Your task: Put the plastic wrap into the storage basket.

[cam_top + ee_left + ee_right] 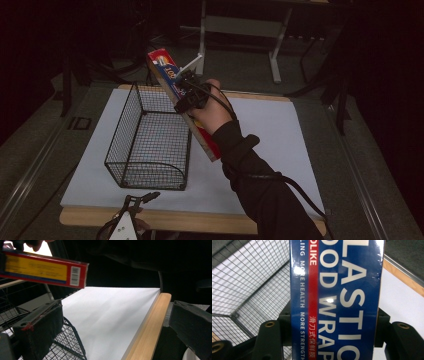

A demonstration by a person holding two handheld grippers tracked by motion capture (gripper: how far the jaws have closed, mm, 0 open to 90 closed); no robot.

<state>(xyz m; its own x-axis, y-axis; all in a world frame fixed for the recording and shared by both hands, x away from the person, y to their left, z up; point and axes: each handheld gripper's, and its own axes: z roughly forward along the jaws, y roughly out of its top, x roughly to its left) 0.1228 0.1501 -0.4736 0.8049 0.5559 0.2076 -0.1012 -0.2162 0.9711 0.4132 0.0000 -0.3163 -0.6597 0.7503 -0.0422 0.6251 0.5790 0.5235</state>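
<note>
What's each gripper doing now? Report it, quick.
Left gripper: open, holding nothing, at the table's near edge.
Right gripper: shut on the plastic wrap box, held beside the wire basket.

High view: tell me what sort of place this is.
Probably a lab or studio set up for recording, not a home. A wooden table under a white sheet stands amid dark surroundings, metal stand legs rise behind it, and staged props wait: a wire basket and a plastic wrap box.
</note>
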